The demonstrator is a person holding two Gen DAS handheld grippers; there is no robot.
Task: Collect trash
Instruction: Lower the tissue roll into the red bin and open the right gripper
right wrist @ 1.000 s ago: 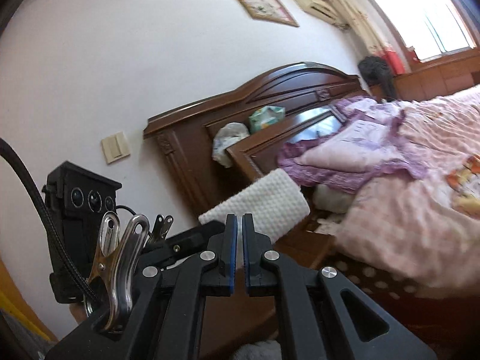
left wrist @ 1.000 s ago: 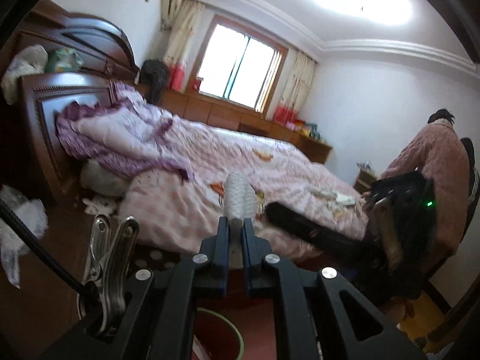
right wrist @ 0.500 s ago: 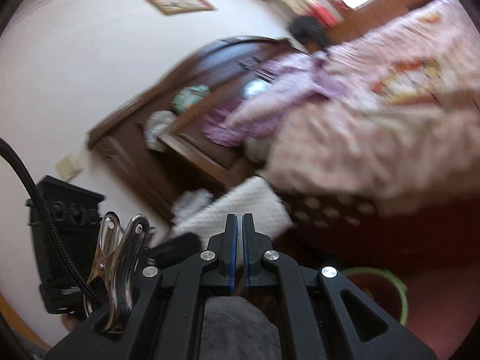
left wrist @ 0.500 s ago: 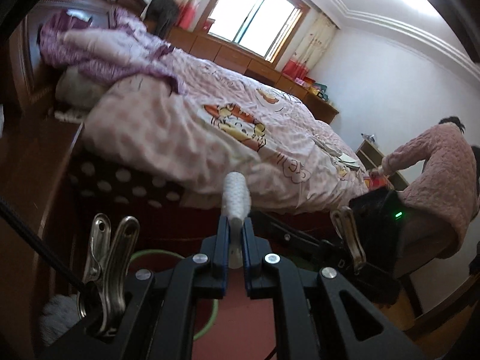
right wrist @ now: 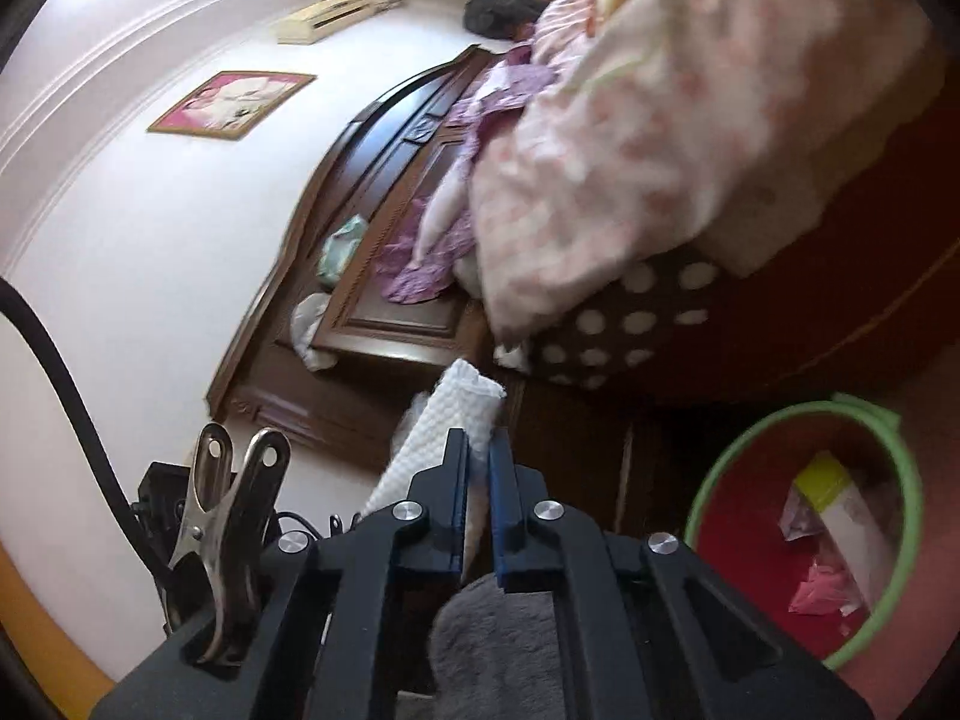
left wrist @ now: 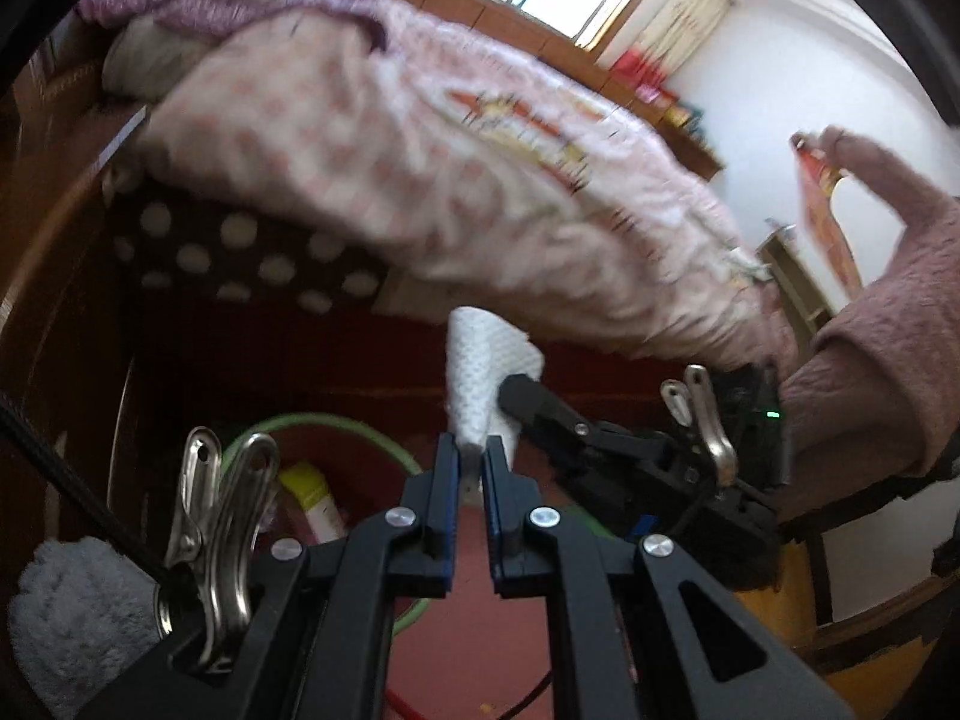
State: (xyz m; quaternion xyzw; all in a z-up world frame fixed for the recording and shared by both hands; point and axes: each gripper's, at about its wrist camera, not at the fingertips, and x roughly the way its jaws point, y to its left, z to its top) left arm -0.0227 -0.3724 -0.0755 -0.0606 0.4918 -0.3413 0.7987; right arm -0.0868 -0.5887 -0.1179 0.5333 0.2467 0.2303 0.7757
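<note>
A white embossed paper towel (left wrist: 480, 372) is stretched between both grippers. My left gripper (left wrist: 472, 456) is shut on its lower end. In the left wrist view the right gripper's black fingers (left wrist: 528, 399) pinch the same sheet from the right. The right wrist view shows my right gripper (right wrist: 477, 450) shut on the paper towel (right wrist: 456, 414), which sticks out up and to the left. Below stands a red trash bin with a green rim (left wrist: 336, 420), also at the lower right (right wrist: 720, 468) of the right wrist view. It holds a yellow-and-white box (right wrist: 828, 486) and crumpled scraps.
A bed with a pink quilt (left wrist: 420, 150) and dotted brown sheet (right wrist: 618, 324) rises just behind the bin. The dark wooden headboard (right wrist: 372, 228) is on the left. A person's pink sleeve (left wrist: 888, 360) is at the right. Grey fluffy fabric (right wrist: 498, 630) lies under the grippers.
Both grippers have sunk toward the floor with the paper towel still between them. The bin has come into both views. The right wrist view has rolled, tipping the bed and headboard.
</note>
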